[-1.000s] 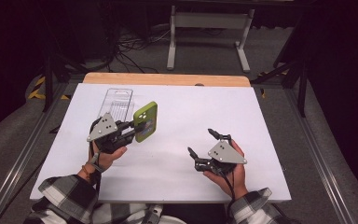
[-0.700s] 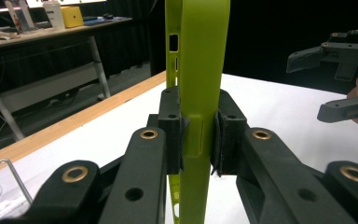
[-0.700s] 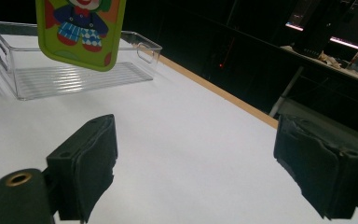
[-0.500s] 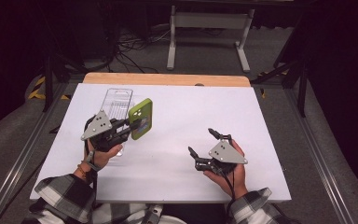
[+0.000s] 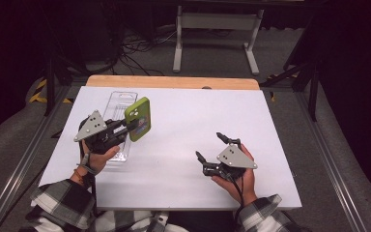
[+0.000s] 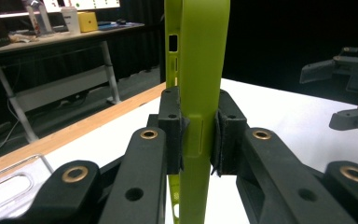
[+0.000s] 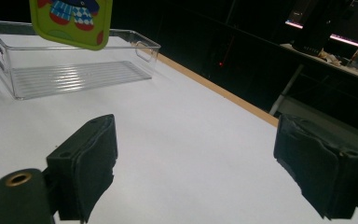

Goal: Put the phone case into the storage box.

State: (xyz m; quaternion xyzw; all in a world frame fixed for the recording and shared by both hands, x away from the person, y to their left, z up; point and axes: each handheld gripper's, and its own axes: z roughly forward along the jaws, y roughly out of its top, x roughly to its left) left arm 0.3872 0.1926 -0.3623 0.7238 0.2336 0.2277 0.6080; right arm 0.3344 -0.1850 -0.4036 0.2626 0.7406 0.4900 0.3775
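In the high view the left gripper [image 5: 134, 126] sits left of centre, above the white table [image 5: 183, 125], its jaws clamped on a green phone case [image 5: 138, 119]. The case stands on edge, lifted clear of the tabletop, with its upper end tilted toward the top of the frame. It hangs just at the right edge of a clear bin [image 5: 118, 108], which lies lengthwise in the upper left part of the table; the gripper's body and the hand overlap the bin's near end.

In the left gripper view the two black pads press on either face of the case [image 6: 196, 84], which rises edge-on through the middle of the frame to its top; a small cut-out shows on its left side wall. The bin's rim [image 6: 9, 179] shows at lower left, and the other gripper's jaws appear at the right edge.

The right gripper [image 5: 213, 153] rests low on the table at lower right of the high view, well apart from the case, with its jaws spread wide and nothing between them. In the right gripper view its pads [image 7: 91, 154] stand far apart at the bottom corners over bare table [image 7: 186, 140]. The bin [image 7: 70, 60] lies at upper left, and the case's lower end [image 7: 70, 21], with a cartoon print, hangs in front of the bin at the top edge.
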